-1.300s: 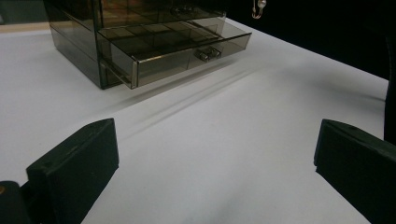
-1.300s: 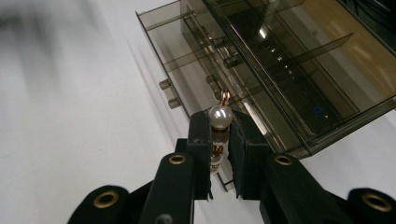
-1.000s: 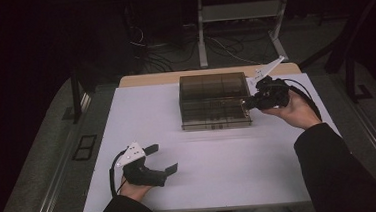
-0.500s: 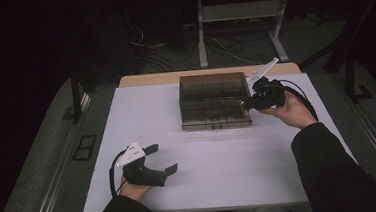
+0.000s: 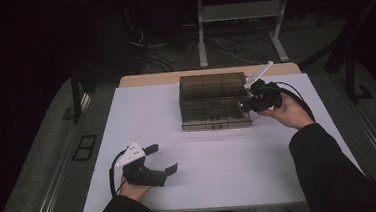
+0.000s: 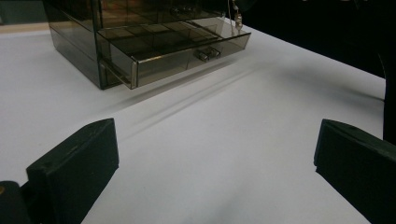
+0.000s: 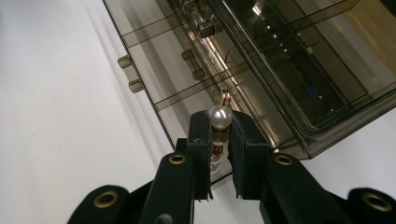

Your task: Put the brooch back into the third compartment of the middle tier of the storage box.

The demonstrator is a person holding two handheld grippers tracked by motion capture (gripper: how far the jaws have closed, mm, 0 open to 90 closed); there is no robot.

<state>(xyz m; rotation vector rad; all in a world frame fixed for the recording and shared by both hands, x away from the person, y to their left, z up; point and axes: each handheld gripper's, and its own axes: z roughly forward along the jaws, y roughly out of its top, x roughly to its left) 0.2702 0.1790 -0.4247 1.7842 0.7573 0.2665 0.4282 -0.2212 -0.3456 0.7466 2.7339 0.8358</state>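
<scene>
A smoky clear drawer box stands at the back middle of the white table. Its bottom drawer is pulled out a little, with divided compartments inside. My right gripper hovers at the box's front right corner. In the right gripper view this gripper is shut on a pearl earring with a gold hook, held just above the open drawer. My left gripper rests on the table at the front left. Its jaws are wide open with nothing between them, as the left gripper view confirms.
The table's wooden back edge lies behind the box. Beyond it are a metal stand and cables on the dark floor. Bare white tabletop lies between the two grippers.
The right gripper with the earring has edged slightly left toward the box. The left gripper has stayed put.
</scene>
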